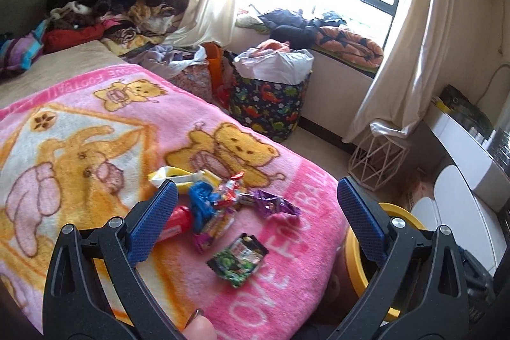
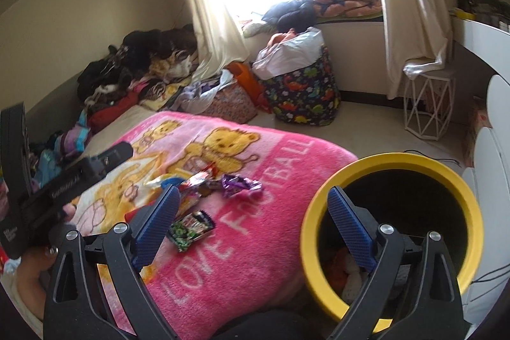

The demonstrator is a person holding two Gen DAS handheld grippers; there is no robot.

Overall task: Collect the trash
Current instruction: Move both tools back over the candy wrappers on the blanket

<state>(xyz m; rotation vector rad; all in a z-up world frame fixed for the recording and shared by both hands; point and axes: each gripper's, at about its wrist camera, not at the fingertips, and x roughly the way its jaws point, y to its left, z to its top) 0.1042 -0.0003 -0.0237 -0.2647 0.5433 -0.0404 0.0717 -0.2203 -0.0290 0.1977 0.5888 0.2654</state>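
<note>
Sunlight from the window is washing over a cluttered bedroom, and a pink blanket (image 1: 79,123) on the bed is carrying the trash; both grippers are standing wide apart with nothing between their pads; the left gripper (image 1: 258,206) is hovering over the wrappers, and the right gripper (image 2: 253,211) is reaching with one finger over the blanket and the other over the bin (image 2: 392,160), whose yellow rim is sitting just beside the bed edge; the pile (image 1: 220,196) is lying just ahead of the left gripper's fingertips, toward its left-hand finger, with a purple wrapper (image 1: 275,203) nearer the middle and a green packet (image 1: 239,255) lying apart, between the two fingers and closer to the camera; in the right view the green packet (image 2: 189,227) is lying just beside the left-hand finger; doing the step well probably means taking the lone green packet first, since it is lying flat and clear of the rest; the fingers should be coming down on either side of it, pressing slightly into the soft pile and pinching the foil alone, not the fleece; the carry to the bin should be short; the jaws should be releasing only once they are inside the rim.
</note>
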